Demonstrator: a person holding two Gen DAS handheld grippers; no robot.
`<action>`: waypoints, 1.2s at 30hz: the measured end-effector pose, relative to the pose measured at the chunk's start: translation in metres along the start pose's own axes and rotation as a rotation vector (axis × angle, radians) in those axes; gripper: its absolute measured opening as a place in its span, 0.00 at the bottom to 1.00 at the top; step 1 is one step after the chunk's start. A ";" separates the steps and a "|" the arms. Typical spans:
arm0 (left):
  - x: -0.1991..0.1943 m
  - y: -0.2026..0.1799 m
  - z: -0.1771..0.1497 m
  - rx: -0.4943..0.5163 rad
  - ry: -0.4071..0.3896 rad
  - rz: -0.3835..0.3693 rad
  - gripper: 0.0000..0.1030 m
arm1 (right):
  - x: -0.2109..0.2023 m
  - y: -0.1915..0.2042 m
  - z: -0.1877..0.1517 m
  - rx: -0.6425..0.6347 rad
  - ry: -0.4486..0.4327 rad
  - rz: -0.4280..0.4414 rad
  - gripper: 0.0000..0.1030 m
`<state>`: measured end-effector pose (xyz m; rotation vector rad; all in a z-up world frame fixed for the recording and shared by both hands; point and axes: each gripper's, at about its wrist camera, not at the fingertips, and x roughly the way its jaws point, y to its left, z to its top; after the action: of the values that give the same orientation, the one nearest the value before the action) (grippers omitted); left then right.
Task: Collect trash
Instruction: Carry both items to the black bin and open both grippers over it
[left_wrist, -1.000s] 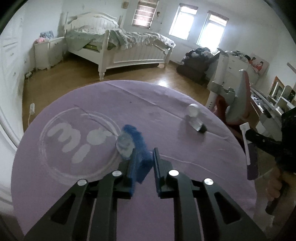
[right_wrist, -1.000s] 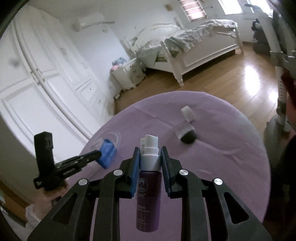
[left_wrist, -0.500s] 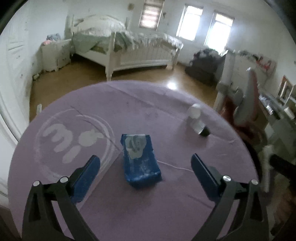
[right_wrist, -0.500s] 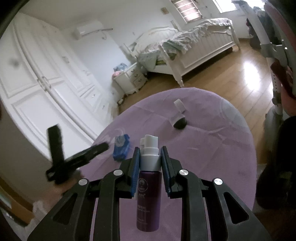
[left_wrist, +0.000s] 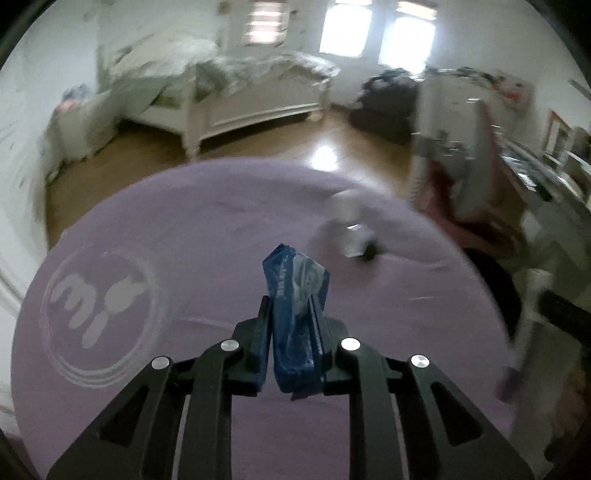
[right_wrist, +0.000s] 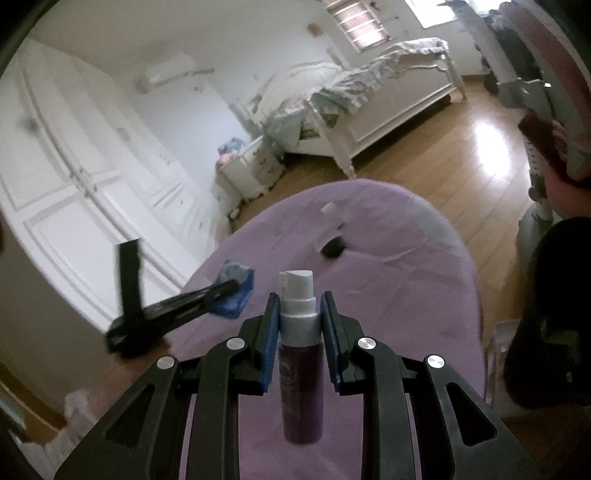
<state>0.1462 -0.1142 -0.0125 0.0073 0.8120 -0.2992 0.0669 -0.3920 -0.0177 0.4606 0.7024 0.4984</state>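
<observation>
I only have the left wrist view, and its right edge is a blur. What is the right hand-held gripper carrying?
Observer: A purple bottle with a white pump top, clamped at its neck in the right hand-held gripper.
Operator: And the blurred bits past my blue packet?
Observer: The right wrist view shows them sharper: a small white piece and, nearer, a dark lump, both lying on the purple cloth.
</observation>
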 end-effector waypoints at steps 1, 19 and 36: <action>-0.007 -0.014 0.002 0.030 -0.014 -0.021 0.20 | -0.005 -0.006 0.002 0.012 -0.015 -0.004 0.23; 0.014 -0.202 0.028 0.246 -0.028 -0.378 0.20 | -0.128 -0.132 0.009 0.178 -0.266 -0.293 0.23; 0.116 -0.316 0.011 0.329 0.163 -0.510 0.20 | -0.139 -0.243 -0.033 0.316 -0.262 -0.541 0.23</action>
<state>0.1450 -0.4483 -0.0539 0.1358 0.9121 -0.9223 0.0194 -0.6555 -0.1062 0.5927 0.6208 -0.1841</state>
